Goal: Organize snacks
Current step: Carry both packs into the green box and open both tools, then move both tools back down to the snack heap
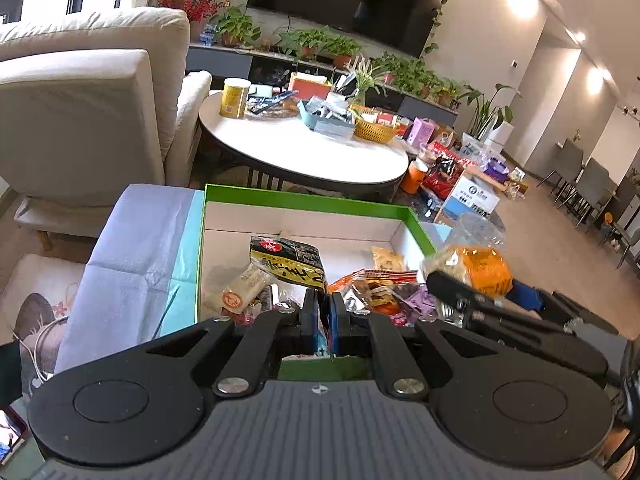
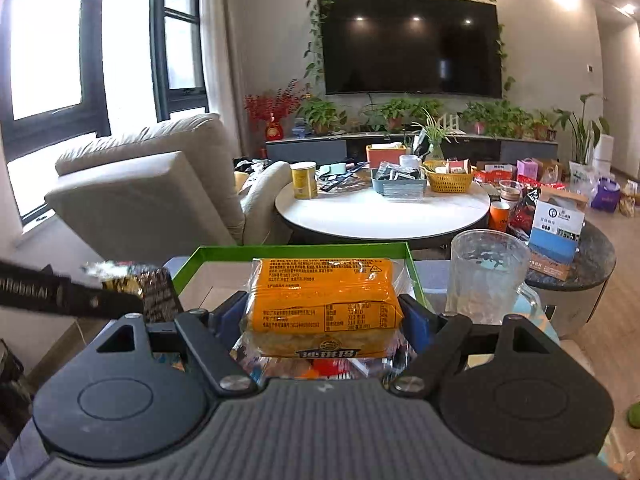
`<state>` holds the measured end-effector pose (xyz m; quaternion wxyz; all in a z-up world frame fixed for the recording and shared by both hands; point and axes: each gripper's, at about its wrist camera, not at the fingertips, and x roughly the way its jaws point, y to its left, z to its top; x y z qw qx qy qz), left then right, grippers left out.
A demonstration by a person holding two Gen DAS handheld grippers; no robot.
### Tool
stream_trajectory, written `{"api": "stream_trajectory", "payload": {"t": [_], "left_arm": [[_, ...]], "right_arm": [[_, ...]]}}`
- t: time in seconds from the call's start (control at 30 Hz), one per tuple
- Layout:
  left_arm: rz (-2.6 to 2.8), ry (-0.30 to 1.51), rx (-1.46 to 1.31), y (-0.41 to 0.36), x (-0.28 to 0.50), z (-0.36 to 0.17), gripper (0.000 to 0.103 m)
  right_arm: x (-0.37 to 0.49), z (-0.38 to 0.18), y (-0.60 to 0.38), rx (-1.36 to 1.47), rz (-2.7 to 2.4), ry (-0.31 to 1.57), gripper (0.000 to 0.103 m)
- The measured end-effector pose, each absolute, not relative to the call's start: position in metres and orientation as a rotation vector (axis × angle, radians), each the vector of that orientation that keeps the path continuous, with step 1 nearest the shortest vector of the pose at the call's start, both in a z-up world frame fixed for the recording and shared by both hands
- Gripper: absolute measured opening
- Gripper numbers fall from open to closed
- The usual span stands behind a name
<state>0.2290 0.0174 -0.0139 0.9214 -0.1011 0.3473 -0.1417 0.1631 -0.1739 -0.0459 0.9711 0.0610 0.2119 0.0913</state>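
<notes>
The right gripper (image 2: 322, 316) holds an orange snack pack (image 2: 324, 304) between its blue pads, with the jaws about half open and pressing on both short ends of the pack. The long side of the pack runs straight across from one jaw to the other, and the pack sits up in the air just over the near right part of the green box (image 2: 188, 258). So the right hand is the one that is nearer to putting a snack away, and the box lies just ahead of it and below. The left gripper (image 1: 323, 312) has its jaws squeezed almost all the way together on the thin edge of a small dark packet (image 2: 158, 294), and it hangs over the near edge of the same box. Inside the green box (image 1: 304, 200) lie more snacks: a black and yellow bag (image 1: 290, 262), a pale wrapped cake (image 1: 242, 292) and some red and orange packets (image 1: 372, 284). The far half of the box floor looks bare. A clear plastic jug (image 2: 486, 276) stands just beside the right wall of the box, close to the right hand, so it could get bumped. Farther off stands a round white bench (image 2: 380, 216) with a yellow can (image 2: 303, 180) and a yellow basket (image 2: 448, 178) on it.
</notes>
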Motion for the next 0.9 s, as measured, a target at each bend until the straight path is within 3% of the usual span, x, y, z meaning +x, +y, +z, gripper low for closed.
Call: {"api": "stream_trajectory", "payload": {"t": [0.3, 0.37, 0.43, 0.5, 0.9], "left_arm": [[-0.283, 0.777, -0.212, 0.01, 0.263, -0.032, 0.006], [-0.28, 0.805, -0.234, 0.009, 0.27, -0.037, 0.011], [-0.266, 0.839, -0.262, 0.01, 0.274, -0.043, 0.028], [-0.259, 0.843, -0.27, 0.013, 0.272, -0.047, 0.032], [-0.315, 0.808, -0.228, 0.007, 0.24, -0.036, 0.033]], "right_arm": [[0.197, -0.054, -0.176, 0.176, 0.184, 0.465, 0.063], [0.2, -0.056, -0.176, 0.192, 0.171, 0.45, 0.063], [0.199, -0.056, -0.176, 0.196, 0.141, 0.421, 0.063], [0.197, -0.058, -0.177, 0.185, 0.141, 0.419, 0.063], [0.169, -0.06, -0.206, 0.182, 0.158, 0.459, 0.063]]}}
